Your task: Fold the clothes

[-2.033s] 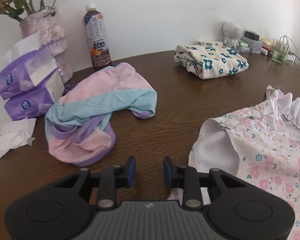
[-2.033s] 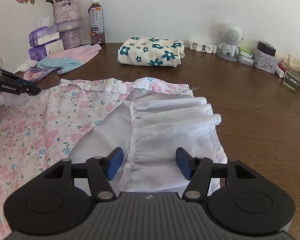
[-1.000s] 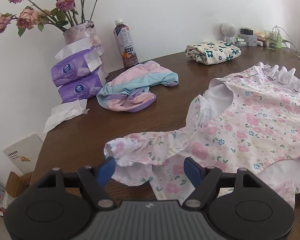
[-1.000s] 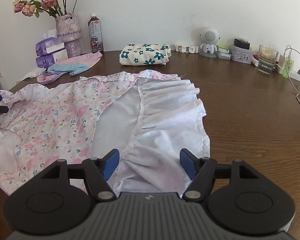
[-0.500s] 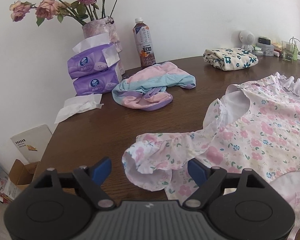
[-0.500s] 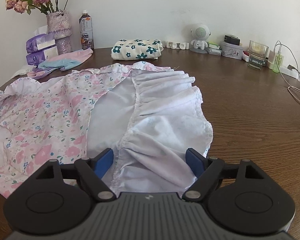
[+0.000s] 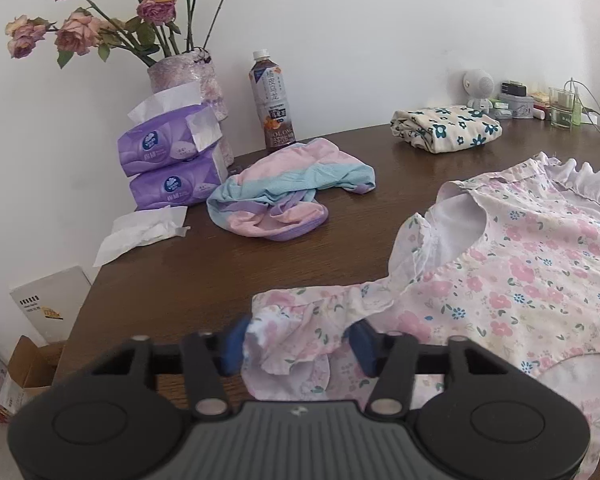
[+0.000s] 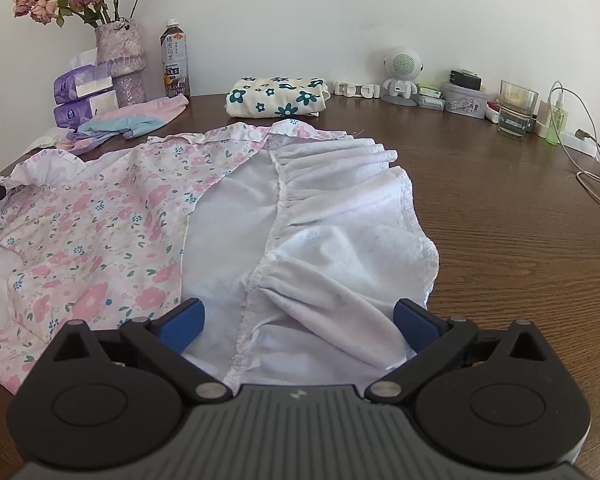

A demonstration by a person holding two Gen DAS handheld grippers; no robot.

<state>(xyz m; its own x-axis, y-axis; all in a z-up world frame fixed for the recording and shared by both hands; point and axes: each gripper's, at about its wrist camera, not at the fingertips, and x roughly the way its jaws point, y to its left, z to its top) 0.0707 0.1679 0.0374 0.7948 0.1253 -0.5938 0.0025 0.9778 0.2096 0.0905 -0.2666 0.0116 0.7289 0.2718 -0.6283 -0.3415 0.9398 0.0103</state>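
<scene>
Left gripper [image 7: 298, 344] closing around floral dress [image 7: 520, 280] ruffle edge; right gripper [image 8: 298, 322] opening over white hem.

Dark wooden table [image 8: 500, 208], floral dress [image 8: 100, 216] spread flat, folded garment [image 8: 276, 96], pastel clothes [image 7: 284, 196], bottle [image 7: 272, 100]

The bottle [image 8: 175, 64] label carries Chinese characters with "OOLONG" near its foot. The tissue packs [image 7: 172, 168] bear a round logo, its print too small to read.
</scene>
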